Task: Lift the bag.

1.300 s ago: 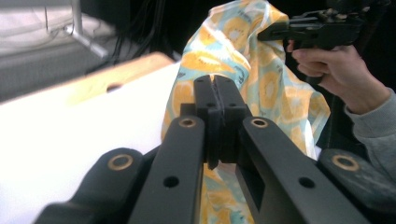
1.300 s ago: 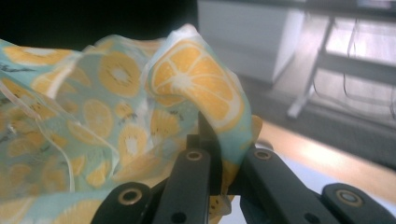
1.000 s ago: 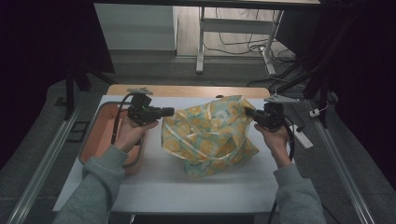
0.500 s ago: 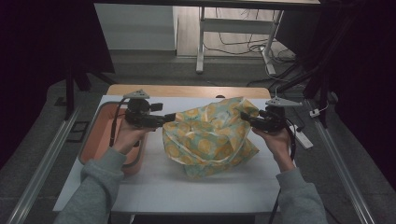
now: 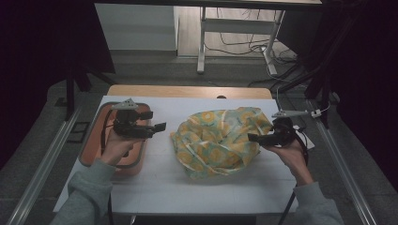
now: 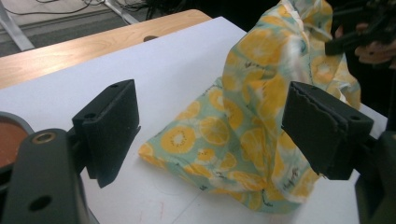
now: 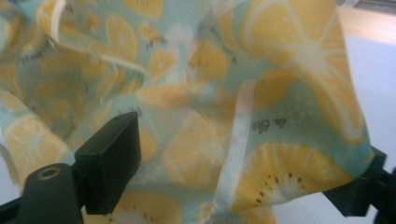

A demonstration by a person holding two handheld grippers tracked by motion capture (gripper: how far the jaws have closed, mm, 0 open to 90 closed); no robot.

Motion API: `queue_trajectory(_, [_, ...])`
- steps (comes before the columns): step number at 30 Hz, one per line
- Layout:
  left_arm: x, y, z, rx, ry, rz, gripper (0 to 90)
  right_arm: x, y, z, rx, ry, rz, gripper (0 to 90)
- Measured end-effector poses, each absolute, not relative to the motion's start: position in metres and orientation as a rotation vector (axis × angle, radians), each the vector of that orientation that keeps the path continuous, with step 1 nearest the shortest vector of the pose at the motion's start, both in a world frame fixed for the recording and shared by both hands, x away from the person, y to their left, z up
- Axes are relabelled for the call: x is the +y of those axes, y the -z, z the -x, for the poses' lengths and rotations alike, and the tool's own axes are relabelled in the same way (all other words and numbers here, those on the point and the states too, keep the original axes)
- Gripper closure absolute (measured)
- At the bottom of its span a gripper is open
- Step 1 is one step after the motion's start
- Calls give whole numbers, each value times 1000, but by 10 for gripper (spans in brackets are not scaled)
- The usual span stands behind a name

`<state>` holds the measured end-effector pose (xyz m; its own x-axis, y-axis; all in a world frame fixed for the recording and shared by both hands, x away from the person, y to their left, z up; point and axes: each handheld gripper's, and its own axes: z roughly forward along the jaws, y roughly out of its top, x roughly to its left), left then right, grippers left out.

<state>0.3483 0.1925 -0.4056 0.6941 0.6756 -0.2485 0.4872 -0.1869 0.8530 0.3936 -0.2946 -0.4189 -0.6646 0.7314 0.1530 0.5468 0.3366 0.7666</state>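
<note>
The left gripper [image 6: 210, 135] has its jaws spread wide with nothing between them; it hovers above the white table [image 5: 187, 187], clear of the cloth [image 5: 218, 143]. The right gripper [image 5: 256, 137] sits against the cloth's right edge. In its own view the jaws stand apart with the fabric draped over and between them, so whether they pinch it cannot be told.

The cloth (pale green, printed with yellow citrus slices) lies bunched at the middle of the table. The high view shows an orange tray [image 5: 91, 150] under the left hand [image 5: 115, 145], just a brown sliver in the left gripper view. That view shows the cloth rising in a peak toward the right gripper.

A second ago the left gripper met the cloth's left edge and the fabric was stretched between both; now it has pulled back toward the tray, and the cloth has slumped.
</note>
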Motion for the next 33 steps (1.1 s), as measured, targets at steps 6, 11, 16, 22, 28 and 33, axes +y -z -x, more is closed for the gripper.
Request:
queue_trajectory(6, [197, 410, -341, 912, -213, -1842, 195, -320, 437, -378, 2336, -1288, -1234, 74])
queue_trajectory(11, [199, 413, -333, 909, -211, -1850, 196, -335, 451, -367, 2296, -1305, -1268, 75])
queue_trajectory(16, [200, 417, -322, 911, -220, -1880, 198, -340, 449, -348, 2239, -1280, -1240, 82])
queue_trajectory(22, [198, 427, -300, 915, -216, -1936, 202, -333, 434, -323, 2204, -1327, -1116, 140])
queue_trajectory(28, [198, 443, -274, 924, -198, -1989, 208, -319, 436, -310, 2234, -1366, -983, 155])
queue_trajectory(33, [201, 452, -264, 935, -185, -1989, 210, -313, 447, -311, 2269, -1362, -951, 164])
